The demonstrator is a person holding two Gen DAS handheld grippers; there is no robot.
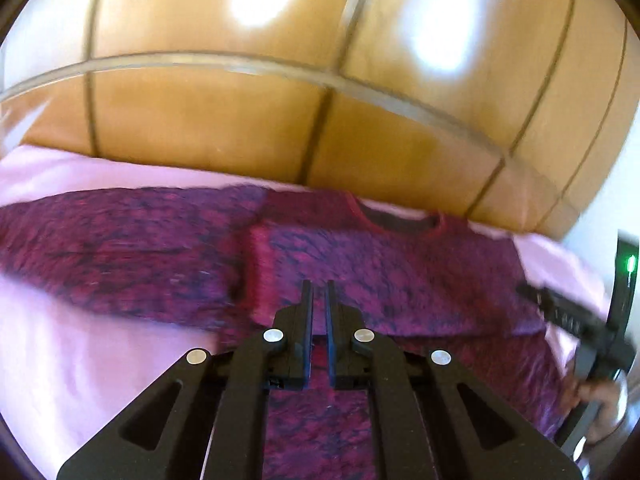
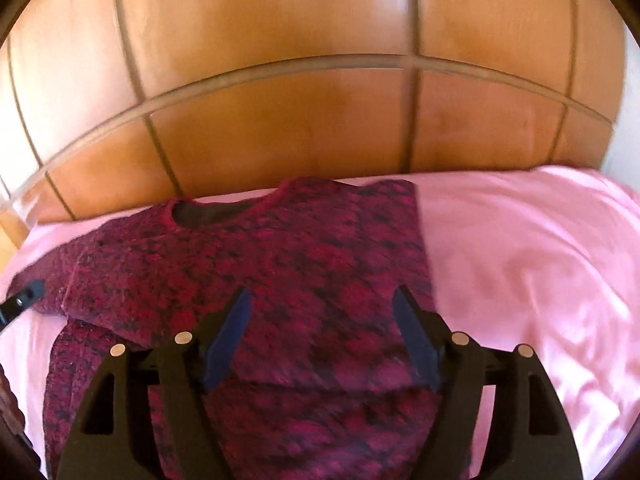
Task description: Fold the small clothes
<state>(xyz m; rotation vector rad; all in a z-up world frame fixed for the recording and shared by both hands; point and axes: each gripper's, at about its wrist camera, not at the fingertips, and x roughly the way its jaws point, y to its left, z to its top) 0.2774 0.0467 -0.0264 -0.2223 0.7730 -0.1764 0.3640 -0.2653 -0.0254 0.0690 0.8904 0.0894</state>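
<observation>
From my left wrist camera, the sweater (image 1: 360, 264), a knit in mottled crimson and dark purple, lay flat on the pink sheet (image 1: 80, 360), its one sleeve (image 1: 120, 248) stretched out to the left and its neckline (image 1: 400, 220) toward the wooden headboard (image 1: 240, 120). My left gripper (image 1: 319, 292) hung over the middle of the knit with its jaws pressed together and nothing between them. At the far right edge I saw my right gripper (image 1: 568, 316) in a hand (image 1: 600, 396). From my right wrist camera, my right gripper (image 2: 322, 308) stood with jaws spread wide above the sweater's body, pinching nothing, and bare sheet lay to the right of it.
</observation>
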